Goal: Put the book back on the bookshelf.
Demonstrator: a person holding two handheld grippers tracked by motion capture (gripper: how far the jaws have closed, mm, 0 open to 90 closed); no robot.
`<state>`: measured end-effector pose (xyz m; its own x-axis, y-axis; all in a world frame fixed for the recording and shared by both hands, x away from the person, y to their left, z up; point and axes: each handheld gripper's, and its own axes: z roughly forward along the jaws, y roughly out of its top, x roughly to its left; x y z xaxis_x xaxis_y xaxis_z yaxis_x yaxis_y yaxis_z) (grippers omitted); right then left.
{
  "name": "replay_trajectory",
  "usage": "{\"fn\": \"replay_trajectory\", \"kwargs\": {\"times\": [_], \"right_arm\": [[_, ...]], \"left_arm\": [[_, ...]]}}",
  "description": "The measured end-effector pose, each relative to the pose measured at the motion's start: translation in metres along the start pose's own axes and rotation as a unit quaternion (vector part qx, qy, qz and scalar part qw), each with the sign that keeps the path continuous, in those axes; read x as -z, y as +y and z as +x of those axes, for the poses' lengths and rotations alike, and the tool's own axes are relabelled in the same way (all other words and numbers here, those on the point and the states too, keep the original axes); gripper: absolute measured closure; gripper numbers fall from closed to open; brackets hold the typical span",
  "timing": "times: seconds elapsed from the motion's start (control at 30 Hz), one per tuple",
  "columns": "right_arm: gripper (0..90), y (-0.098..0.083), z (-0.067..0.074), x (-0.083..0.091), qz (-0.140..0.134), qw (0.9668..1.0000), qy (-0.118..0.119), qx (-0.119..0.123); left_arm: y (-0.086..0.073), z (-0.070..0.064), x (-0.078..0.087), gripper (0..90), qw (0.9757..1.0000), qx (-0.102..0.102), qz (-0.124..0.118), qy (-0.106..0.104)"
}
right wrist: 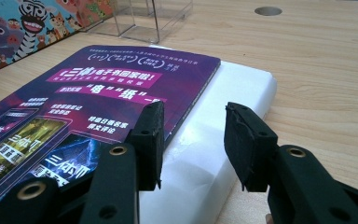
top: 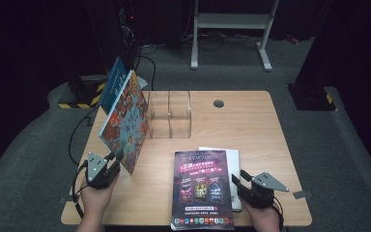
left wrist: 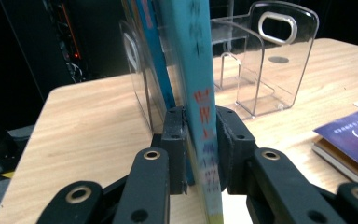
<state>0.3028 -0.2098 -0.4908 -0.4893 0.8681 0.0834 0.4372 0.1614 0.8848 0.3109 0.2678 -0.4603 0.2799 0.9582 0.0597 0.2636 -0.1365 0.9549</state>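
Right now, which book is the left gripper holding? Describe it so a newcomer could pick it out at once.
Start at the clear acrylic organizer at the back of the wooden table. Against its left side a large picture book stands tilted, its near lower corner clamped in the left gripper. Unlike the purple magazine lying flat, it stands on edge, its cover crowded with cartoon animals.

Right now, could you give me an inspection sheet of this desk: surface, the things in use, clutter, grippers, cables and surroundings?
Surface: wooden table, round grommet hole.
Job's things: colourful picture book held upright by the clear acrylic book holder; a blue book stands behind it.
Clutter: purple magazine lying on a white book.
Grippers: left gripper jaws shut on the picture book's edge; right gripper jaws open above the white book.
Cables: black cable off the table's left edge.
Surroundings: grey carpet, white metal stand, dark room.
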Motion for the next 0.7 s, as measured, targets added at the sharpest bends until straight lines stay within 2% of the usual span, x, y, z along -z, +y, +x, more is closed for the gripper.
{"fn": "replay_trajectory", "kwargs": {"times": [0.13, 0.3, 0.53, 0.7], "right_arm": [[58.2, 0.0001, 0.0003, 0.0004, 0.001, 1.0000, 0.001, 0.002], [58.1, 0.0002, 0.0002, 0.0004, -0.001, 1.0000, 0.000, 0.000], [58.1, 0.0000, -0.0002, 0.0005, -0.001, 1.0000, -0.001, 0.000], [58.1, 0.0000, 0.0002, 0.0004, 0.000, 1.0000, 0.000, 0.000]], "left_arm": [[-0.0056, 0.0004, -0.0001, 75.0, 0.9999, 0.000, 0.010, -0.006], [-0.0074, 0.0016, 0.0002, 75.4, 0.9999, 0.006, 0.009, -0.006], [-0.0072, 0.0026, 0.0007, 76.9, 0.9995, 0.028, 0.013, -0.007], [-0.0058, 0.0000, 0.0004, 78.2, 0.9988, 0.048, 0.015, 0.002]]}}
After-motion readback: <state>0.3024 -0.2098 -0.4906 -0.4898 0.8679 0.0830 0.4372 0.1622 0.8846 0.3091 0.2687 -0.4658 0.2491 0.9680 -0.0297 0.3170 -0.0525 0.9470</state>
